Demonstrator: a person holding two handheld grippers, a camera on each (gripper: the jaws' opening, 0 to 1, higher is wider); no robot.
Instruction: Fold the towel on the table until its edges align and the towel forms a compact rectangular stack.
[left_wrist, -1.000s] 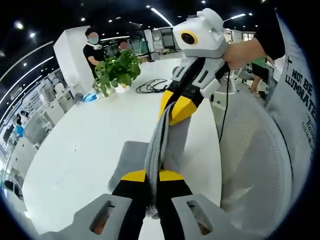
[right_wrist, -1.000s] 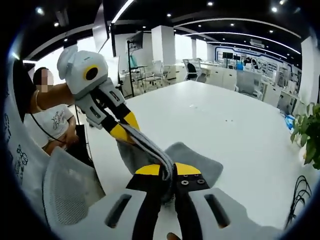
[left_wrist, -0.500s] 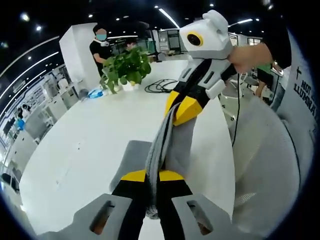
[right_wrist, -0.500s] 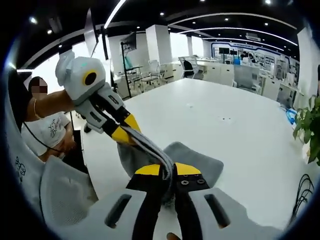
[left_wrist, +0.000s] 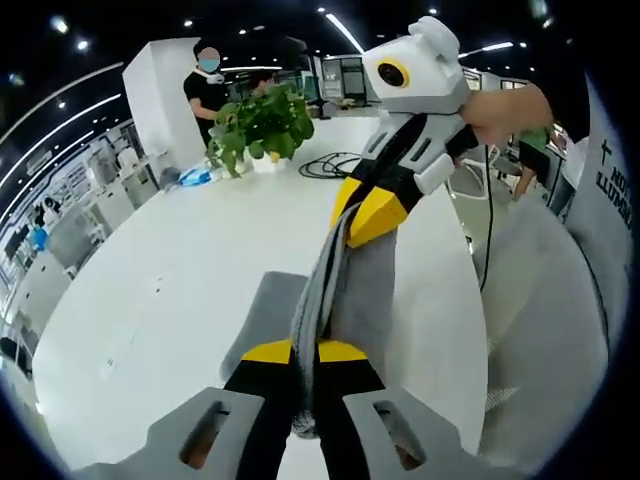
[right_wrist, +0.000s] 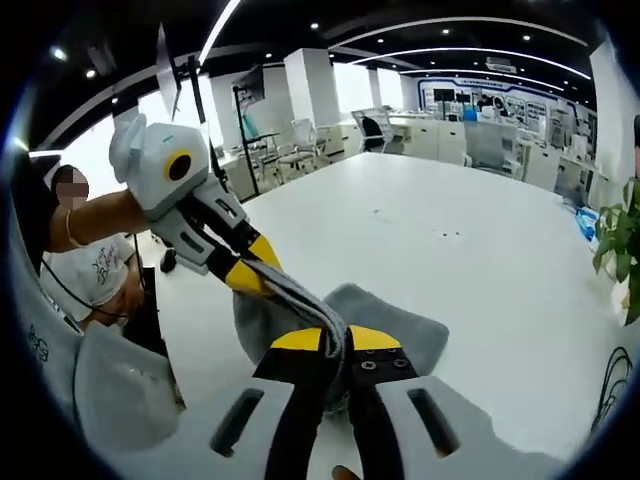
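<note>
both grippers are pinching the grey towel (left_wrist: 340, 290) along one raised edge, the left gripper (left_wrist: 305, 352) clamped on its near end and the right gripper (right_wrist: 335, 340) on the other, while the rest of the towel is lying on the white table (left_wrist: 190, 270). carrying that edge across level and taut should help the edges meet. on the white garment beside the table, "not be" is readable.

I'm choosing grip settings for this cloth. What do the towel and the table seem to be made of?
The towel looks like soft grey woven or knitted fabric: it drapes, bunches between the left gripper and right gripper, and shows ribbed edges. The table seems a hard, smooth white laminate, faintly glossy.
</note>
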